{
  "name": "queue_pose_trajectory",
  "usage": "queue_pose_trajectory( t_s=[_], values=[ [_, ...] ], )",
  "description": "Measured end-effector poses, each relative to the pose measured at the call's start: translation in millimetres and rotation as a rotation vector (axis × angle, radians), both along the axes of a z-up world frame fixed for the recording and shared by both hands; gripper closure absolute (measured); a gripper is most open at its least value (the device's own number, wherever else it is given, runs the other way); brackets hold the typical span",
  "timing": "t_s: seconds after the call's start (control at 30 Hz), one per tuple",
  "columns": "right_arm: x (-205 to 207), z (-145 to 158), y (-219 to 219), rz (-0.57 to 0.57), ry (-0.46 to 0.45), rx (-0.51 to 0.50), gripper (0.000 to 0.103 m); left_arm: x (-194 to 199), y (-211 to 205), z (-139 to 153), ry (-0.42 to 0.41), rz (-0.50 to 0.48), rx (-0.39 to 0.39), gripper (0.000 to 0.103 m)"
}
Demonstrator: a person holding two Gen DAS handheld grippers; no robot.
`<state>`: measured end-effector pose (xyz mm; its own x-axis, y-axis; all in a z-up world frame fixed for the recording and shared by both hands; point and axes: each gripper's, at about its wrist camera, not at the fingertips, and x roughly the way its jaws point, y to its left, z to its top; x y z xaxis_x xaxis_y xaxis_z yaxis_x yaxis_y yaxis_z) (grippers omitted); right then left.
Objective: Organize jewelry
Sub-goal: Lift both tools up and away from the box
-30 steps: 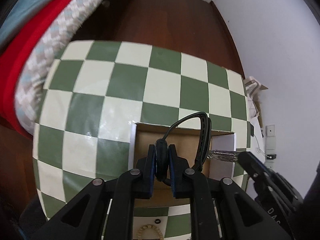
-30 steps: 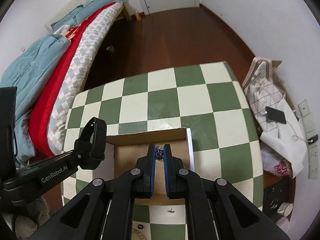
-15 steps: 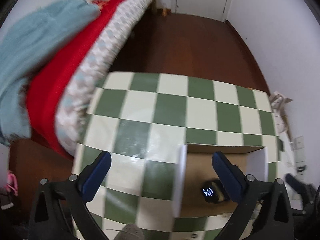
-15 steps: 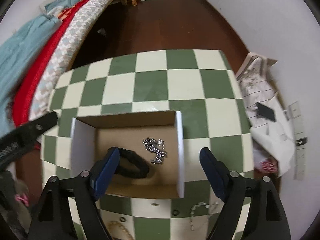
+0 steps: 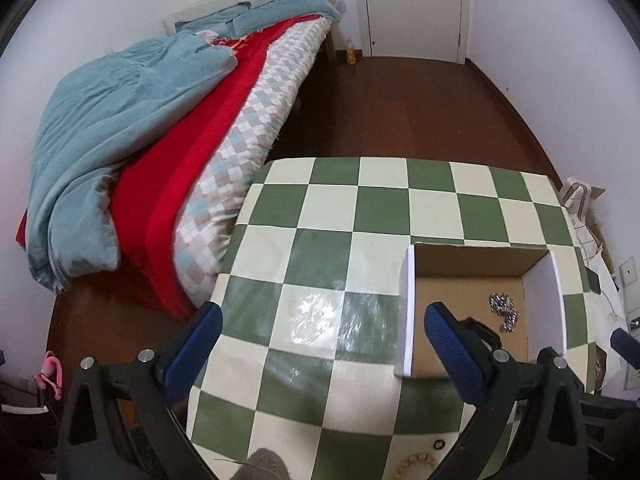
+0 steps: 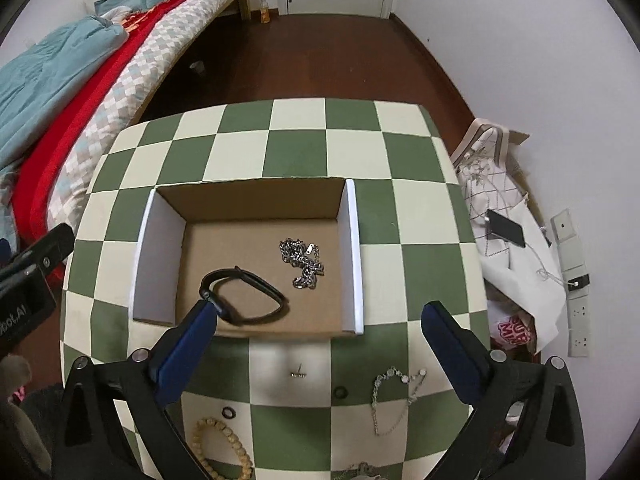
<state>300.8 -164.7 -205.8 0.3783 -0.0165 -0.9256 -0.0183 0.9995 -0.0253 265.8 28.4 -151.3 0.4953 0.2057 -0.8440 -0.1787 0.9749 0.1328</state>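
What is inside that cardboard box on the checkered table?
Inside the cardboard box lie a black wristband and a heap of silver chain. A blue gripper finger covers the near left corner, so anything there stays hidden.

left tongs (image 5: 322,334) spread wide, empty, above checkered worktop (image 5: 328,216). open cardboard box (image 5: 480,256) to the right holds a silver chain (image 5: 503,306) and a black band (image 5: 482,330), partly hidden by the right finger. bead bracelet (image 5: 416,462) and small ring (image 5: 439,445) near bottom edge. bed (image 5: 160,128) to the left.
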Motion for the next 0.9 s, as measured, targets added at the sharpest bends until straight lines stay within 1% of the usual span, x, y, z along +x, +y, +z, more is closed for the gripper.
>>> queue_pose_trajectory(
  t_s=[0.23, 0.4, 0.6, 0.77, 0.87, 0.9],
  values=[
    [-32, 30, -1, -0.006, -0.081, 0.011, 0.000, -42, -2, 28, -0.065, -0.009, 0.005, 0.000],
    [-61, 61, 0, -0.011, -0.170, 0.002, 0.000, -69, -2, 49, -0.109, -0.016, 0.004, 0.000],
    [-92, 95, 2, -0.020, -0.248, 0.012, 0.000, -96, -4, 72, -0.157, -0.029, 0.013, 0.000],
    [-117, 116, -1, -0.036, -0.295, 0.030, 0.000, -113, -2, 83, -0.178, -0.027, 0.011, 0.000],
    [-129, 120, -6, -0.042, -0.293, 0.062, 0.000, -123, -1, 81, -0.172, -0.028, 0.017, 0.000],
    [-133, 119, -9, -0.044, -0.284, 0.078, 0.000, -127, 0, 75, -0.158, -0.029, 0.019, 0.000]
  ],
)
